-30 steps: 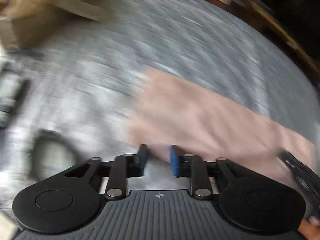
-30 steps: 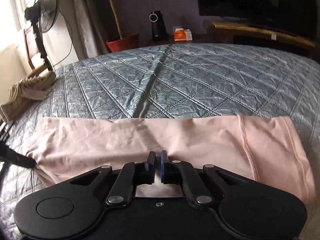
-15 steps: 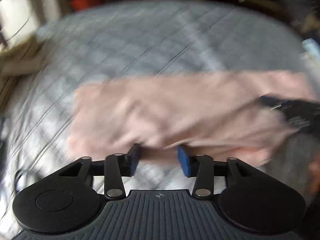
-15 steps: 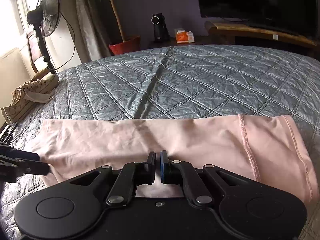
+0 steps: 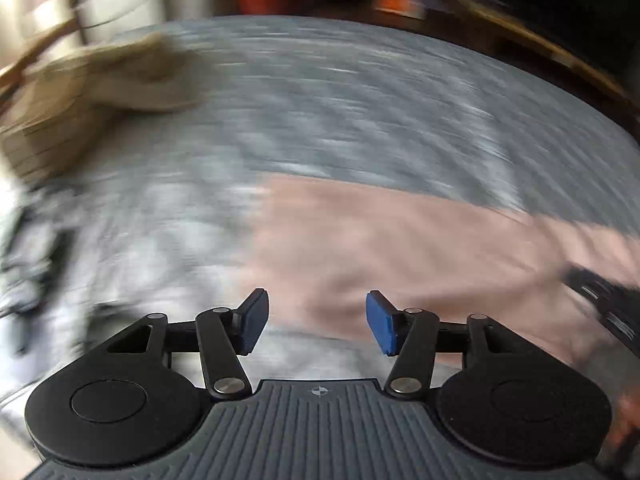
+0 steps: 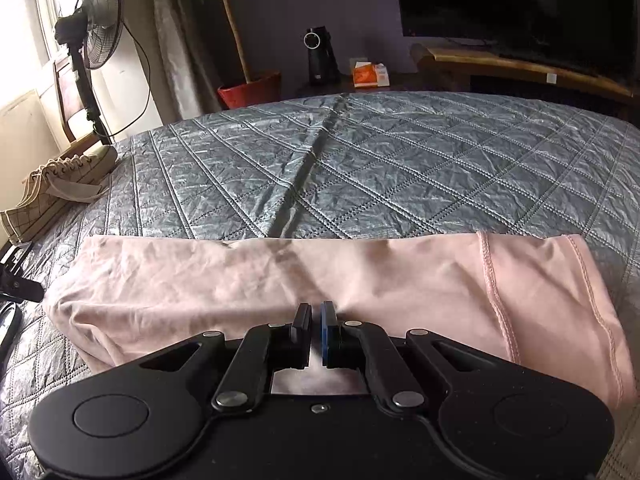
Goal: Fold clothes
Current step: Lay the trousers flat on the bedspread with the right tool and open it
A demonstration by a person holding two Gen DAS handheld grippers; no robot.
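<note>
A pink garment (image 6: 280,280) lies folded into a long band across the grey quilted bed (image 6: 400,168). My right gripper (image 6: 316,330) is shut on the garment's near edge around its middle, and the cloth puckers at the fingertips. The left wrist view is motion-blurred. In it my left gripper (image 5: 316,320) stands open, with nothing between its fingers, just short of the garment's (image 5: 400,248) left end. The left gripper's tip (image 6: 20,284) shows at the far left of the right wrist view. The right gripper (image 5: 600,300) appears as a dark blur at the right of the left wrist view.
Beige sneakers and a checked cloth (image 6: 52,188) sit at the bed's left edge. Behind the bed stand a fan (image 6: 88,48), a red plant pot (image 6: 248,92), a black device (image 6: 320,56), an orange box (image 6: 370,74) and a wooden TV bench (image 6: 520,68).
My left gripper's fingers have spread wider and its view has swung quickly across the bed and back to the garment's left end. The right gripper has stayed shut in place.
</note>
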